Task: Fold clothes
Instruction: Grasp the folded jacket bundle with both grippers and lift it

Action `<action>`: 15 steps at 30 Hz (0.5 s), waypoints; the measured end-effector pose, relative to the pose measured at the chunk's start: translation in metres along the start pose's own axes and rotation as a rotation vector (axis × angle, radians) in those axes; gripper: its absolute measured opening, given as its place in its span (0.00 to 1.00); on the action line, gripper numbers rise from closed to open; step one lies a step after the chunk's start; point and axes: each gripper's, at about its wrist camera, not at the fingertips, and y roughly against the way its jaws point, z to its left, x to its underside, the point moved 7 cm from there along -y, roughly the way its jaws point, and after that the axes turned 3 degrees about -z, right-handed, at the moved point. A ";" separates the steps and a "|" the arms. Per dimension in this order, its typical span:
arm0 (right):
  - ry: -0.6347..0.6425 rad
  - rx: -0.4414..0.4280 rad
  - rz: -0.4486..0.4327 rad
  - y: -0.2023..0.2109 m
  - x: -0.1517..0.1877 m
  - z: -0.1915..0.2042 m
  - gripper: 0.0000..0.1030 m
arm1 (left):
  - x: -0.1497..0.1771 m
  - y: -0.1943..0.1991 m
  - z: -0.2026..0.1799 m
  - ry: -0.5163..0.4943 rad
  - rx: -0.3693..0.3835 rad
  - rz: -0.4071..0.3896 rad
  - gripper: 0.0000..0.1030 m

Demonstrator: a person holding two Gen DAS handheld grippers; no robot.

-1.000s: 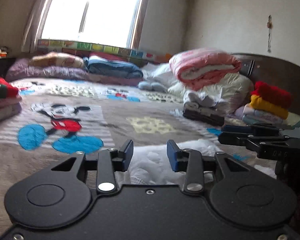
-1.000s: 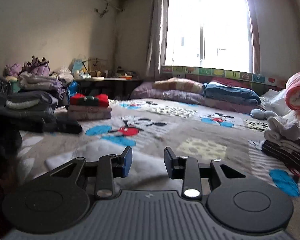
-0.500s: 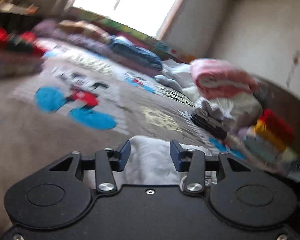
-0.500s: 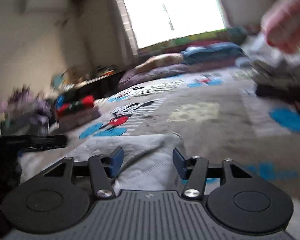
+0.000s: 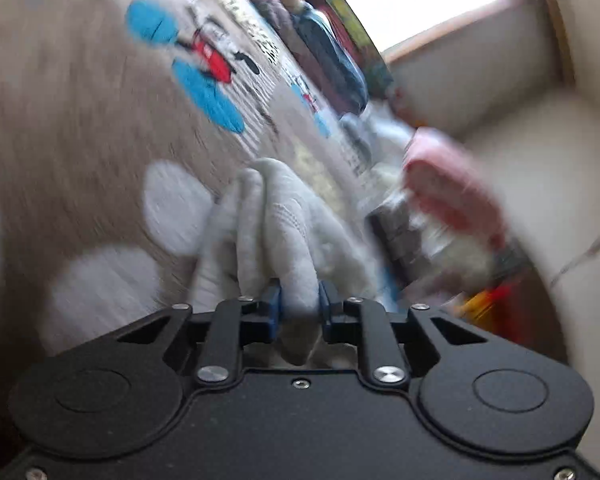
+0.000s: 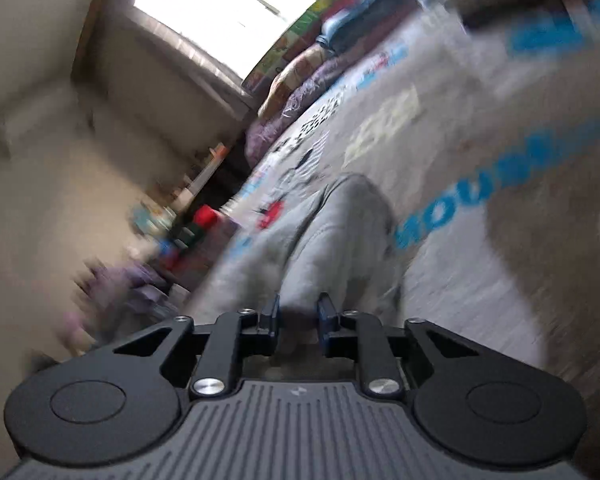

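Closest to me, my left claw [image 5: 299, 306] has its blue pads drawn in on a bunched ridge of the white garment [image 5: 276, 216]; the cloth fills the narrow gap between them and runs back under the claw body, so I take it as pinched fast. My right claw [image 6: 298, 314] is drawn in just as narrowly on the same pale cloth [image 6: 332, 232], which looks greyer in that view; a fold of it sits between the pads and the rest trails forward from them.

Both views are tilted hard and smeared, so fine detail is lost. The garment is gathered into soft ridges, stretching from each claw out over the bed cover [image 5: 72, 128] with its cartoon print — I cannot tell whether its far end rests on the cover or hangs just clear of it.

How far along this piece is, I judge only loosely; it is rumpled, not a flat, squared packet, and I hold it at two places, which would suit spreading it out as well as carrying one edge over in a fold. Tidying it into a neat shape is left either way.

Farther off lies a blurred pink roll of bedding [image 5: 448, 188]; beyond it, bright stacked cloth [image 6: 208, 220] and the window [image 6: 228, 8].
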 end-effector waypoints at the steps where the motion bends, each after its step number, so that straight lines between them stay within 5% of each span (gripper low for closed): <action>1: -0.063 -0.015 0.002 -0.001 0.002 -0.004 0.20 | 0.004 -0.002 0.006 0.034 -0.004 0.004 0.16; 4: -0.227 -0.022 0.034 -0.005 0.012 -0.022 0.20 | 0.009 -0.005 0.020 0.102 -0.003 0.012 0.16; 5: -0.194 -0.013 0.026 -0.002 0.011 -0.019 0.13 | 0.007 -0.003 0.021 0.095 -0.004 0.009 0.17; 11: 0.001 0.042 -0.018 0.019 0.004 -0.001 0.24 | -0.010 0.027 -0.013 -0.212 -0.003 -0.029 0.18; 15: 0.132 0.079 -0.048 0.033 -0.001 0.012 0.24 | -0.026 0.044 -0.035 -0.446 -0.056 -0.174 0.18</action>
